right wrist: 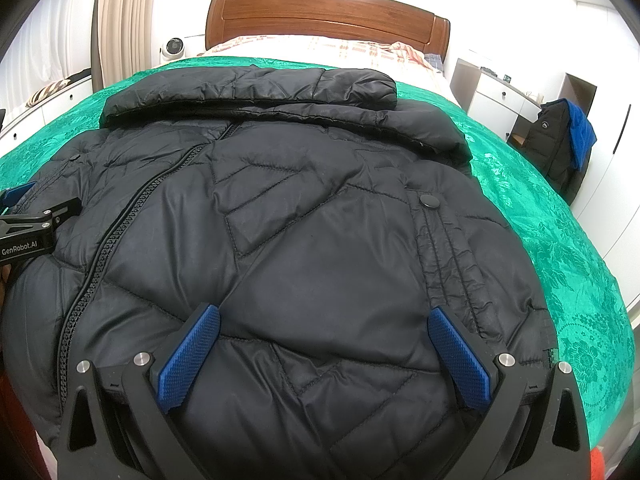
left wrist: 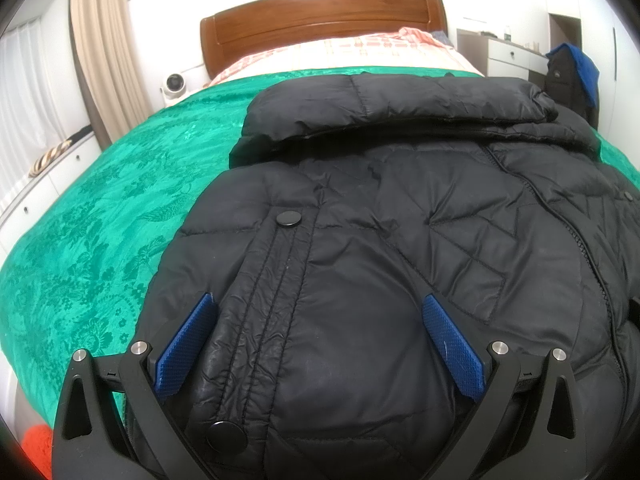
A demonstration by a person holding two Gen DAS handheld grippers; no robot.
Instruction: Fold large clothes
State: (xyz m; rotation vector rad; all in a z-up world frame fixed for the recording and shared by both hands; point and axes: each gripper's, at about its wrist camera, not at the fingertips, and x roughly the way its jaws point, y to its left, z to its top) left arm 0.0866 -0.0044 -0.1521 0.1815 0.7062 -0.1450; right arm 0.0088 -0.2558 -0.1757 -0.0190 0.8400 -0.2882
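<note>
A large black quilted puffer jacket [left wrist: 380, 240] lies front up on a green bedspread [left wrist: 100, 208], its zip closed and a sleeve folded across the top near the collar. My left gripper [left wrist: 320, 308] is open, its blue pads wide apart over the jacket's lower left part by the snap pocket. The jacket [right wrist: 320, 232] fills the right wrist view too. My right gripper [right wrist: 320, 318] is open over the lower right part. The left gripper's body [right wrist: 28, 224] shows at the left edge there.
The bedspread [right wrist: 560, 240] covers a bed with a wooden headboard [left wrist: 320, 16] and a checked pillow [left wrist: 360, 48]. A white drawer unit [left wrist: 504, 56] and a dark bag with blue cloth [right wrist: 560, 140] stand at the right. Curtains [left wrist: 100, 40] hang at the left.
</note>
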